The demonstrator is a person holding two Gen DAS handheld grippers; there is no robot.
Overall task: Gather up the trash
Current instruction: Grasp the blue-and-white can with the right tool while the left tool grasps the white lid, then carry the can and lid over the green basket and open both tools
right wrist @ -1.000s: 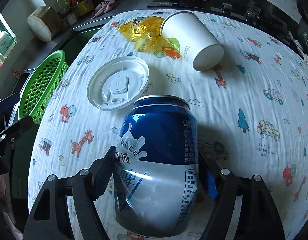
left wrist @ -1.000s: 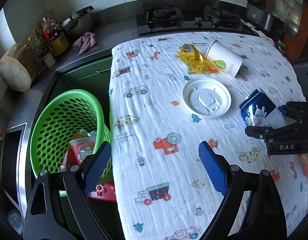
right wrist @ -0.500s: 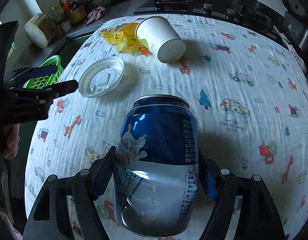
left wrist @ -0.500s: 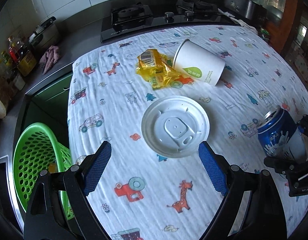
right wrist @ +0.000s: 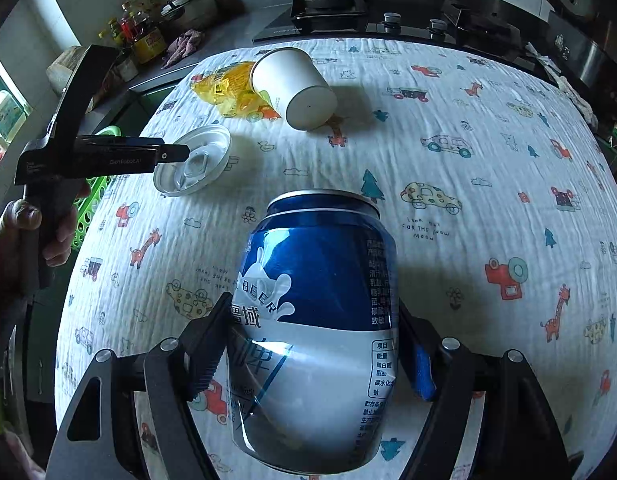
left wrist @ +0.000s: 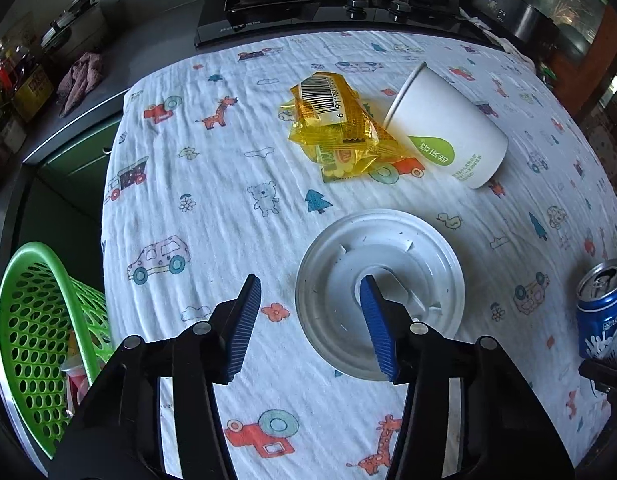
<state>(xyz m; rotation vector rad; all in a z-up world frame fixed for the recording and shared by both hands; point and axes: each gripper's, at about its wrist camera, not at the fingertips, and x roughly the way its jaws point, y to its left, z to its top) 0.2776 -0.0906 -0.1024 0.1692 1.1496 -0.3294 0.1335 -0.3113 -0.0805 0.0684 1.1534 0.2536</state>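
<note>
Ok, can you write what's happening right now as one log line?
left hand-held gripper: closing over round white plastic lid, not gripped | right hand-held gripper: holds dented blue-and-white can | green perforated basket: table's left

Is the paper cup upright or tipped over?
Tipped over: the paper cup lies on its side on the cloth, mouth against the yellow wrapper.
</note>
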